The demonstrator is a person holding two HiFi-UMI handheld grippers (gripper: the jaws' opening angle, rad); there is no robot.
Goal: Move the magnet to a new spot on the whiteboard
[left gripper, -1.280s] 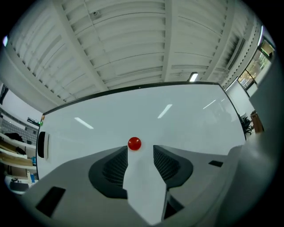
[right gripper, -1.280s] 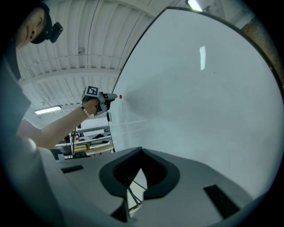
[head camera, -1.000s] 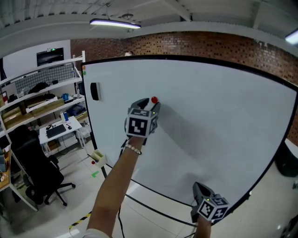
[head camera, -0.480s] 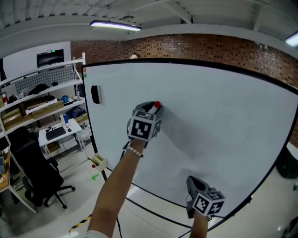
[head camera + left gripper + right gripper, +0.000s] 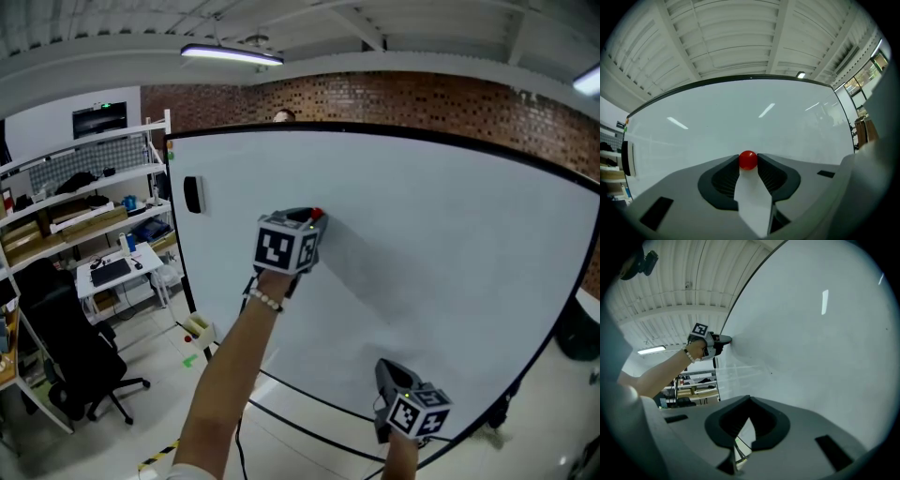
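Observation:
A small red round magnet (image 5: pixel 318 215) sticks to the big whiteboard (image 5: pixel 441 234) left of its middle. My left gripper (image 5: pixel 314 221) points level at the board, and its jaws have just been closing on the magnet. In the left gripper view the magnet (image 5: pixel 748 159) sits between the two dark fingertips, both touching it. My right gripper (image 5: pixel 384 369) hovers low near the board's bottom edge, its jaws together with nothing in them (image 5: pixel 750 398). The right gripper view shows the left gripper (image 5: pixel 725 339) at the board from the side.
A black eraser (image 5: pixel 192 194) hangs near the whiteboard's left edge. Left of the board stand white shelves (image 5: pixel 84 183), a small desk (image 5: pixel 117 270) and a black office chair (image 5: pixel 66 347). A brick wall (image 5: pixel 422 94) rises behind the board.
The left gripper has moved up to the board and its jaws now enclose the magnet. The right gripper has shifted a little up and to the left.

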